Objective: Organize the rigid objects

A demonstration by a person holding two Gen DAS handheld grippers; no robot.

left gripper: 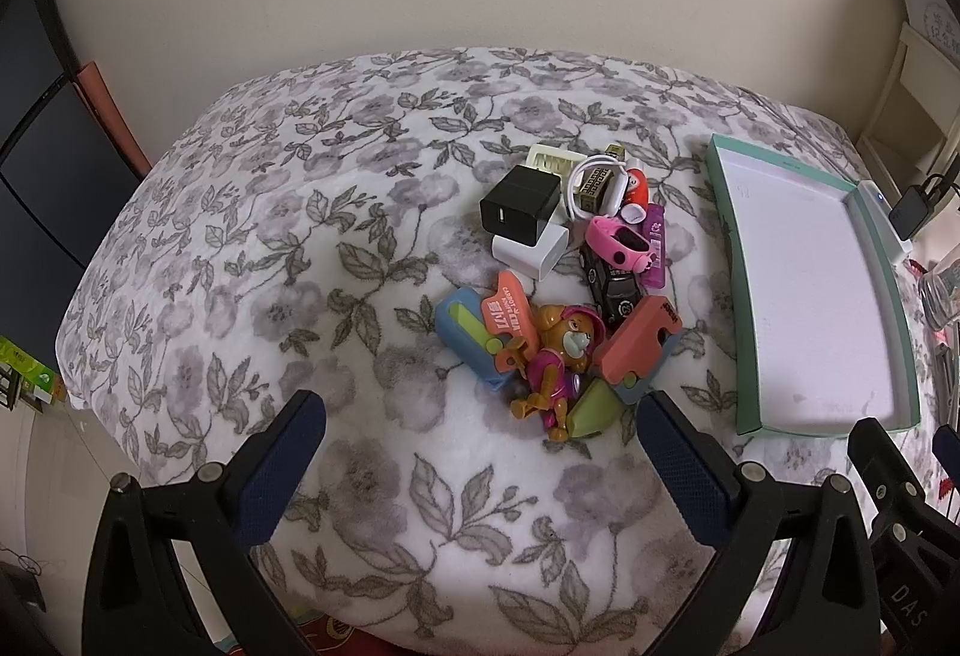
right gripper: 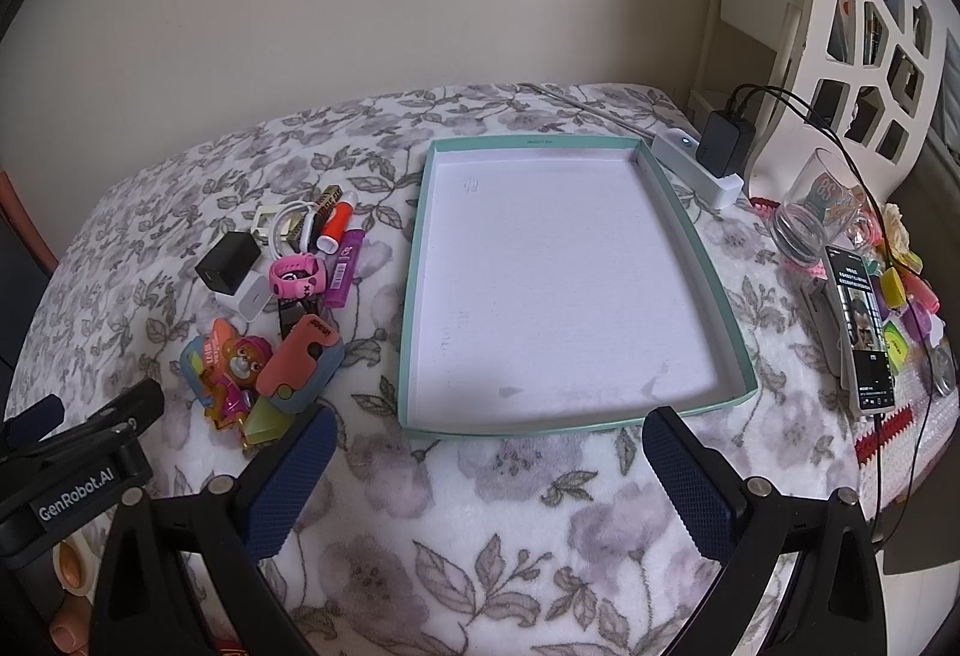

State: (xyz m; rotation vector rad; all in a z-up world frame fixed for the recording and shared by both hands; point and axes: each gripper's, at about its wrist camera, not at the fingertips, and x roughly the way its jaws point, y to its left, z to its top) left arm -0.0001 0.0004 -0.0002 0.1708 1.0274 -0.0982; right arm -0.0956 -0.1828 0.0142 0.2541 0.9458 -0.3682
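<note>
A pile of small rigid objects lies on the floral blanket: a black charger cube (left gripper: 519,201), a white charger (left gripper: 531,249), a pink watch (left gripper: 618,240), a toy dog figure (left gripper: 561,356), a coral case (left gripper: 639,341) and a blue case (left gripper: 468,335). The pile also shows in the right wrist view, with the toy dog (right gripper: 240,365) at its near end. A shallow teal-rimmed box (right gripper: 414,296) with a white inside sits right of the pile and holds nothing. My left gripper (left gripper: 480,467) is open above the blanket, short of the pile. My right gripper (right gripper: 489,485) is open, short of the box's near rim.
A white power strip (right gripper: 696,164) with a black plug, a glass jar (right gripper: 810,224), a phone (right gripper: 864,332) on a stand and small colourful items sit to the right of the box. A white shelf (right gripper: 840,26) stands at the far right. The wall is behind.
</note>
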